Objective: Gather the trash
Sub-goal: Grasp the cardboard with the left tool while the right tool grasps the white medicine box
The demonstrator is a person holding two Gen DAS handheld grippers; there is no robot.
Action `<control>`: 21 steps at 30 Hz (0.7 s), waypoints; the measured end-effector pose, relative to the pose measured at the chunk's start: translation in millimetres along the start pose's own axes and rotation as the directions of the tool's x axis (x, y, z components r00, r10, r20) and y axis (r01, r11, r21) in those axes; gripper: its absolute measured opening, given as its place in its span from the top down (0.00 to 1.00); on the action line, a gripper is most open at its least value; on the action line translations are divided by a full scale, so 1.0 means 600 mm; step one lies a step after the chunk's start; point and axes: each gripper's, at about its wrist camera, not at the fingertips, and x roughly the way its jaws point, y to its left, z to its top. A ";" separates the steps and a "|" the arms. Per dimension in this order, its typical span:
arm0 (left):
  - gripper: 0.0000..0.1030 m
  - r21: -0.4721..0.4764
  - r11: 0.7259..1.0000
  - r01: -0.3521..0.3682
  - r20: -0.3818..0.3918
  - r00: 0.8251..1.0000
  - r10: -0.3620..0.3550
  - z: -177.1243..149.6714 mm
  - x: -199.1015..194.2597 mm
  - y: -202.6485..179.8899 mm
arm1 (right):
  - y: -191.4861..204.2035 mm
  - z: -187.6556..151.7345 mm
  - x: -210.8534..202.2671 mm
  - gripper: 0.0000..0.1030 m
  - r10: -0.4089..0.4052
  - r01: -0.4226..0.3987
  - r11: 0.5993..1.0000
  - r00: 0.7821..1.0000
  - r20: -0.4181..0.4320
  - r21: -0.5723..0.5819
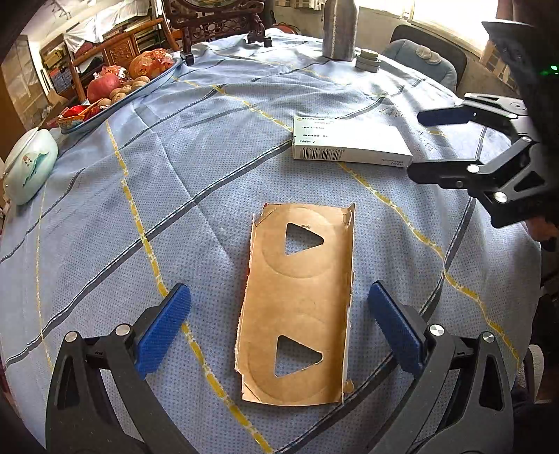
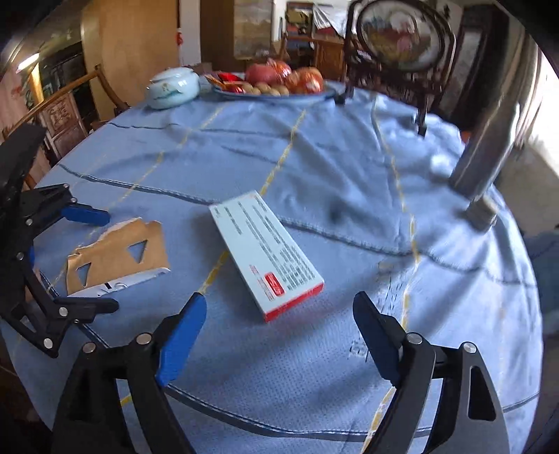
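Note:
A torn brown cardboard piece (image 1: 297,304) with two triangular cut-outs lies flat on the blue tablecloth; it also shows in the right wrist view (image 2: 117,253). My left gripper (image 1: 279,304) is open, its blue pads on either side of the cardboard, not touching it. A white medicine box (image 1: 349,143) with a red end lies farther on; it also shows in the right wrist view (image 2: 267,249). My right gripper (image 2: 279,310) is open and empty just short of the box; it also shows at the right of the left wrist view (image 1: 419,145).
A tray of fruit and nuts (image 1: 118,83) and a pale lidded ceramic jar (image 1: 29,164) sit at the table's far left. A metal bottle (image 1: 339,28) with its cap (image 1: 367,61) beside it stands at the back. A carved wooden stand (image 2: 398,52) and chairs ring the table.

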 end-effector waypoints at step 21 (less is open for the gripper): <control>0.05 0.003 1.000 0.002 -0.001 1.000 -0.002 0.001 0.000 0.000 | -0.005 -0.010 -0.038 0.50 0.028 -0.039 0.982 0.998 0.062 0.185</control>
